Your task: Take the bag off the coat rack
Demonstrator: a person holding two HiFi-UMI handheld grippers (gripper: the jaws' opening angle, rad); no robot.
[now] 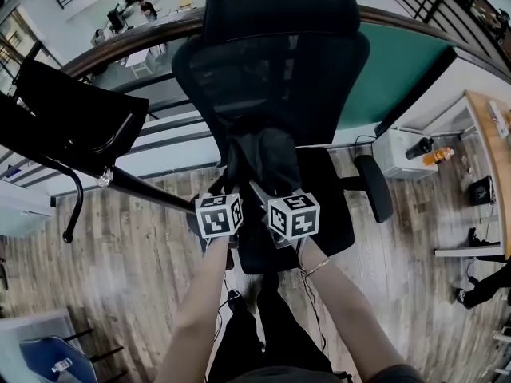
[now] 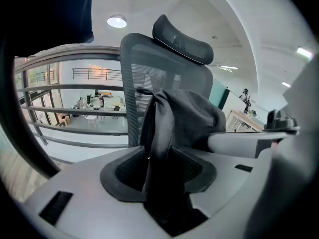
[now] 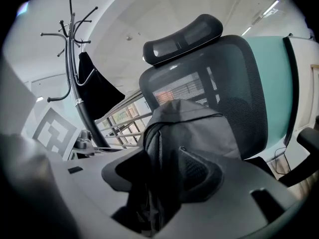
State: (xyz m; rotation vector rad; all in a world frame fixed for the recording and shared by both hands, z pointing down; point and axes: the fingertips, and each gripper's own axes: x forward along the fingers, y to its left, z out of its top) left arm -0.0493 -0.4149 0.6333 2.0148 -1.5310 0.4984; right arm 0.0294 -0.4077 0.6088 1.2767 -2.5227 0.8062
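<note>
place: open-plan office, upper level | seating: mesh office chair [image 1: 271, 62] with headrest and armrests | floor: wood-look planks [image 1: 120, 246] | edge: metal railing [image 2: 75, 87] overlooking a lower floor of desks [image 2: 102, 103] | side: wooden counter [image 1: 481, 130] | also: coat rack [image 3: 74, 73], round ceiling light [image 2: 116, 21]
</note>
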